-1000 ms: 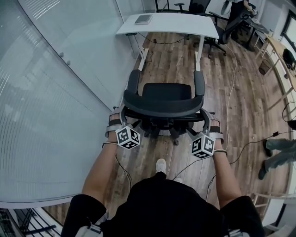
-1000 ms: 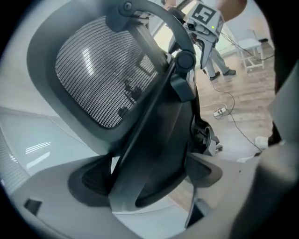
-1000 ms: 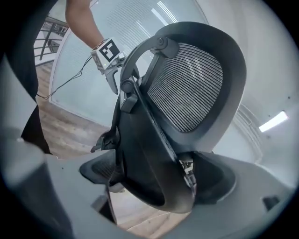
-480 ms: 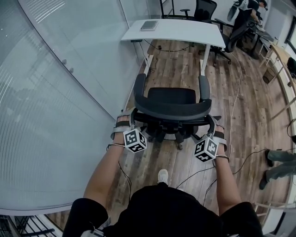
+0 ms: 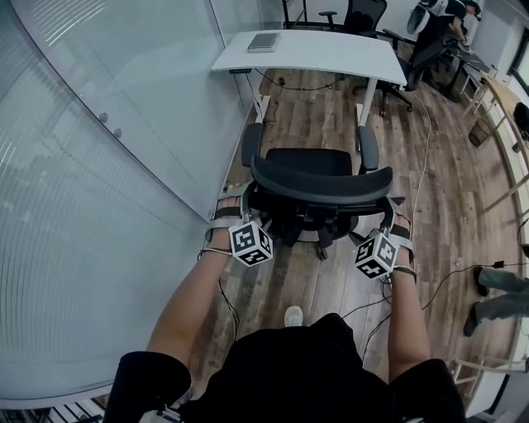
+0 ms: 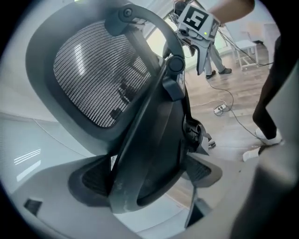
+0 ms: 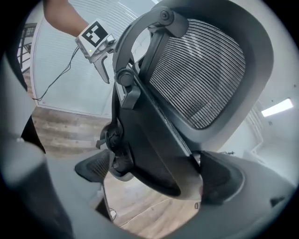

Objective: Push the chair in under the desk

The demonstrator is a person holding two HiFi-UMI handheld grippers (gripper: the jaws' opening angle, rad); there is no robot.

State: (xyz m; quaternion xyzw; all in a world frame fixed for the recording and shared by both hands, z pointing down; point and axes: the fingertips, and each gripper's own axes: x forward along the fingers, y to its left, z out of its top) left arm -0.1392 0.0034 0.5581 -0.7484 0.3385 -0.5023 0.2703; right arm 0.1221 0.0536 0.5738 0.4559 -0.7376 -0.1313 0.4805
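A black mesh-back office chair [image 5: 318, 183] stands on the wood floor, its back toward me, a short way before the white desk [image 5: 314, 49]. My left gripper [image 5: 248, 200] holds the backrest's left edge. In the left gripper view the backrest frame [image 6: 140, 154] fills the gap of the left gripper [image 6: 145, 175], pads against it. My right gripper [image 5: 388, 208] is at the backrest's right edge. Its jaws are opening, and the frame [image 7: 154, 144] lies between the wide-spread jaws of the right gripper [image 7: 156, 176].
A glass wall [image 5: 99, 165] runs along the left. A grey flat item [image 5: 264, 41] lies on the desk. Cables [image 5: 421, 140] trail over the floor at right. Another chair [image 5: 364, 12] and a person [image 5: 442, 16] are behind the desk; someone's legs [image 5: 496, 289] show at far right.
The chair has rolled forward toward the desk with both grippers following at its backrest. I have stepped forward behind it.
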